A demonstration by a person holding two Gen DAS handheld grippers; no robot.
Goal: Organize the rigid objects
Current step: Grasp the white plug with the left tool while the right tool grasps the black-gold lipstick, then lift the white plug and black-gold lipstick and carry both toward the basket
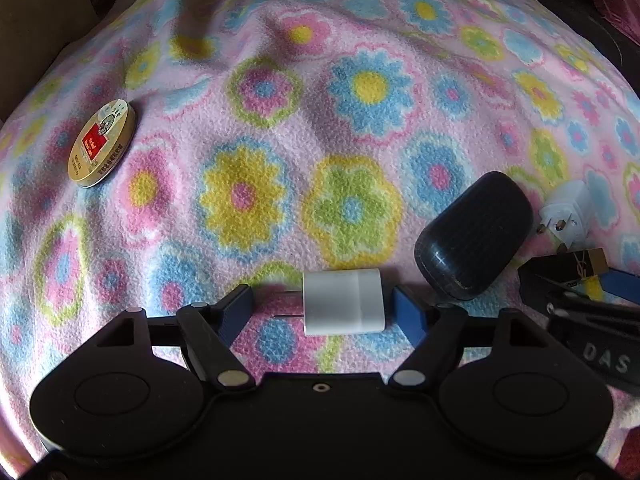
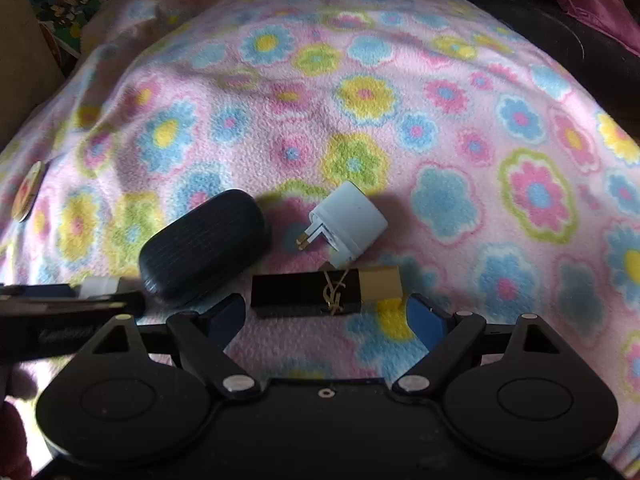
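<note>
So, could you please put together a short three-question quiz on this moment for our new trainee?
1. True or false: the left gripper has its jaws shut tight on the white charger.
2. Multiple choice: what lies between the right gripper fingers? A) round gold tin B) black lipstick box with a gold end C) dark ribbed case
3. Short answer: which thing lies far off to the left, apart from the cluster on the flowered blanket?

Key
1. False: the jaws stand open, with gaps on both sides of the charger.
2. B, the black lipstick box.
3. The round gold tin; the dark ribbed case and round white plug adapter lie near the grippers.
</note>
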